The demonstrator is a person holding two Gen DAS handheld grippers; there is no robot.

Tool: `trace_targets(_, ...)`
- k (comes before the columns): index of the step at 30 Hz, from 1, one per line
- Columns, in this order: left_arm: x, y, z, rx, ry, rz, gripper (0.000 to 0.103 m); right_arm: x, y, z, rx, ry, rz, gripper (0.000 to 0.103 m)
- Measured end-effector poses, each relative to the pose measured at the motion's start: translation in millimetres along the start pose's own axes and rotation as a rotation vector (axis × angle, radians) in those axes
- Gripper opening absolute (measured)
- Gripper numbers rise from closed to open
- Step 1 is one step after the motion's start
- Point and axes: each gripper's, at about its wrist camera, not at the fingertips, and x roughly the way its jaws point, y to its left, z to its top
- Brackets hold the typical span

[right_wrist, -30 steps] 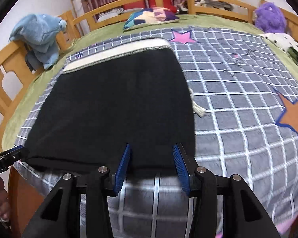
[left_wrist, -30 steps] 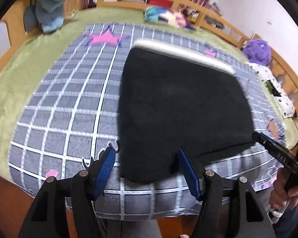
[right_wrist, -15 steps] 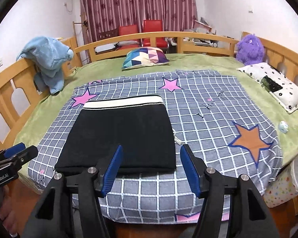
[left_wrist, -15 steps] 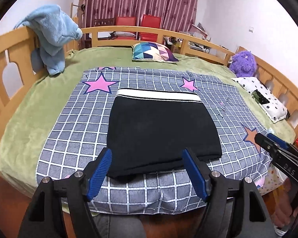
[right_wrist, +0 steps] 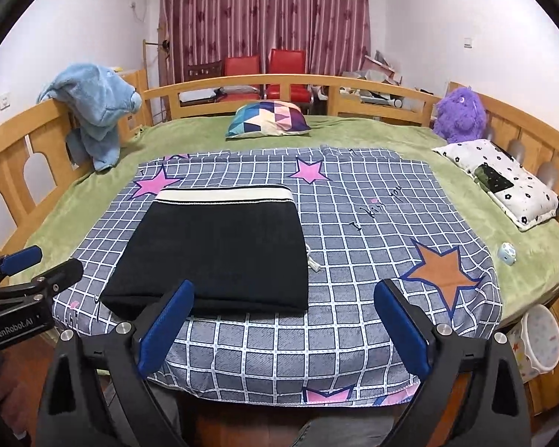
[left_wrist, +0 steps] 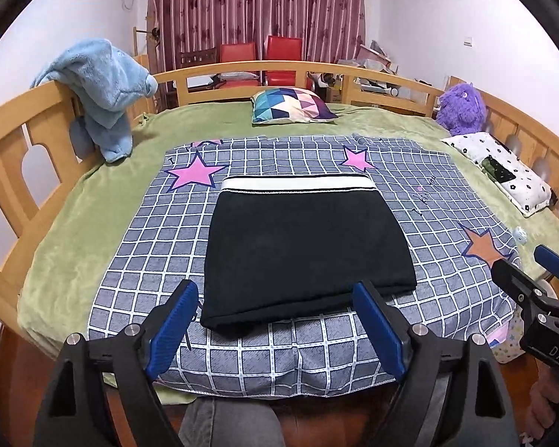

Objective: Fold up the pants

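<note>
The black pants [left_wrist: 305, 249] lie folded into a flat rectangle on the grey checked sheet [left_wrist: 160, 246], white waistband at the far edge. They also show in the right wrist view [right_wrist: 220, 253], with a white drawstring end sticking out at their right side. My left gripper [left_wrist: 275, 331] is open and empty, held back off the near edge of the bed. My right gripper [right_wrist: 283, 327] is open and empty, also back from the bed edge. Each gripper shows at the side of the other's view.
The bed has a wooden rail [left_wrist: 18, 156] around it. A blue towel [left_wrist: 104, 89] hangs on the left rail. A patterned pillow [left_wrist: 290, 106], a purple plush toy [left_wrist: 462, 108] and a floral pillow [left_wrist: 503, 171] lie toward the back and right. A small bin [right_wrist: 540, 339] stands by the bed's right corner.
Both grippers have pulled back from the near edge of the folded pants and risen. Their jaws have opened wider. The pants stay flat on the sheet.
</note>
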Motion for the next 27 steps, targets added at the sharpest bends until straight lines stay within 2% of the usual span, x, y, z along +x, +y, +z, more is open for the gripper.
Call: trace_targets(27, 1, 8, -2, -0.03, 0.011, -0.012, 0.085, 2, 14, -2, -0.016, -0.007, -0.034, 0.096)
